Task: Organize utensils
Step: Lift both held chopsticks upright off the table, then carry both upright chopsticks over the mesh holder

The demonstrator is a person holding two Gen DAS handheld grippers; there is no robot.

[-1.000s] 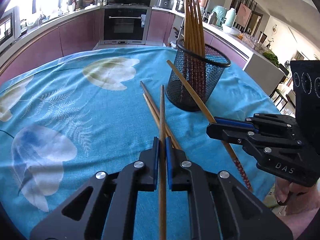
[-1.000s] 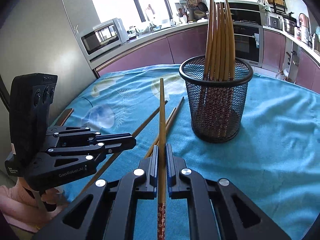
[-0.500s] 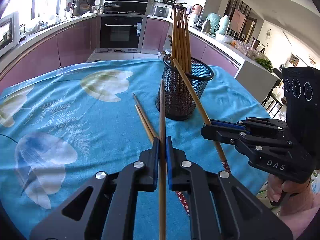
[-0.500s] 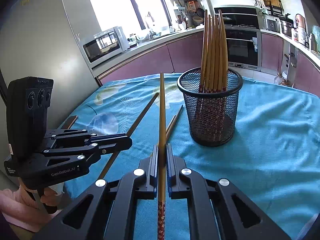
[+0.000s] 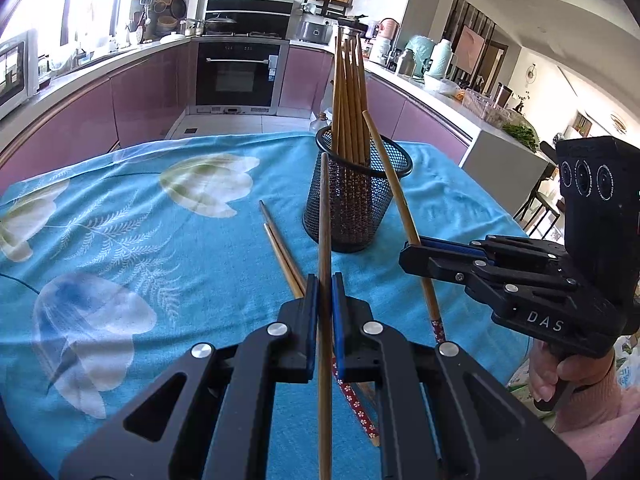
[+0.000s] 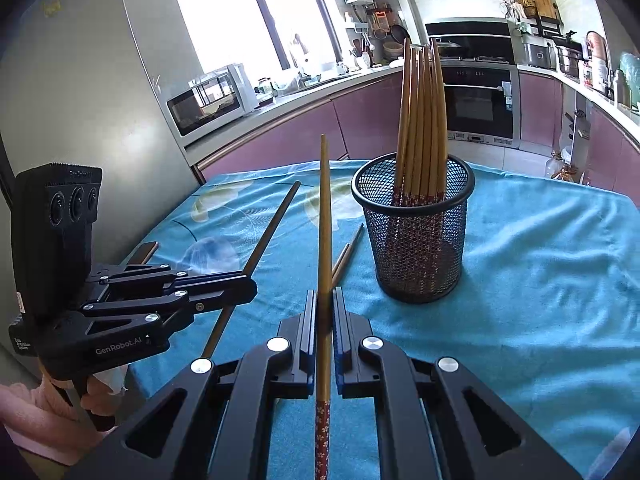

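Observation:
A black mesh cup point(image 5: 356, 196) point(image 6: 420, 236) holding several wooden chopsticks point(image 5: 350, 96) point(image 6: 422, 120) stands on the blue cloth. My left gripper point(image 5: 325, 284) point(image 6: 250, 286) is shut on a chopstick point(image 5: 325, 240) point(image 6: 272, 224), tip pointing up toward the cup. My right gripper point(image 6: 324, 300) point(image 5: 408, 250) is shut on a second chopstick point(image 6: 325, 220) point(image 5: 394, 196), tilted up with its tip near the cup's rim. Two more chopsticks point(image 5: 280, 244) point(image 6: 346, 254) lie on the cloth in front of the cup.
The table has a blue flowered cloth point(image 5: 120, 240) point(image 6: 540, 280). Its edge drops off at the right in the left wrist view. Kitchen counters and an oven point(image 5: 240, 76) lie beyond. A dark flat object point(image 6: 144, 250) lies at the cloth's left edge.
Both grippers have lifted their chopsticks off the cloth and tilted them more upright; the cup looks farther from both cameras than before.

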